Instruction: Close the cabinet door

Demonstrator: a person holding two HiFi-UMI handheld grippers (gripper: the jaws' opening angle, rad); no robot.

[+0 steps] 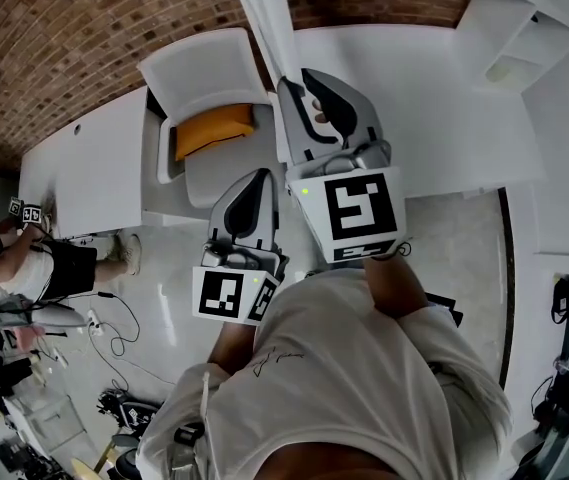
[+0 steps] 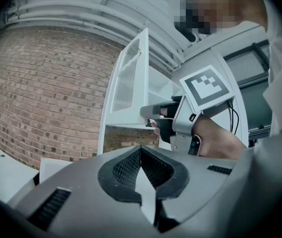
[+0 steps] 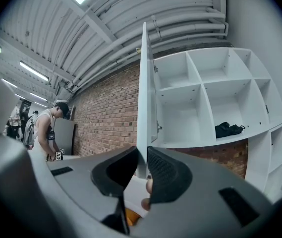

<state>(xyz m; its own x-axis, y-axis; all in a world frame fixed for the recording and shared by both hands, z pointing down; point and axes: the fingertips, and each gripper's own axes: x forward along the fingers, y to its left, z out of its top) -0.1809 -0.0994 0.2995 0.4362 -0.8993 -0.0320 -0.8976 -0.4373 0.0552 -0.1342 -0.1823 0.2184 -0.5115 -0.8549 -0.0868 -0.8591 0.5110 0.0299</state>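
Note:
The white cabinet door point(image 3: 143, 93) stands open and shows edge-on in the right gripper view, hinged to a white shelf unit point(image 3: 215, 98) of open cubbies. My right gripper point(image 3: 142, 170) is shut on the door's lower edge, one pad on each face. The left gripper view shows the same hold, with the right gripper point(image 2: 161, 117) at the bottom corner of the door point(image 2: 126, 83). My left gripper point(image 2: 141, 150) is shut on nothing, held lower and short of the door. From the head view, the right gripper point(image 1: 309, 80) sits under the door edge point(image 1: 264, 18) and the left gripper point(image 1: 261, 178) hangs nearer me.
A black bundle point(image 3: 227, 129) lies in one cubby. A white chair with an orange cushion point(image 1: 214, 128) stands below the door, beside a white table point(image 1: 84, 168). Another person point(image 3: 44, 128) works by the brick wall point(image 3: 106, 113) at the left. Cables lie on the floor point(image 1: 114, 333).

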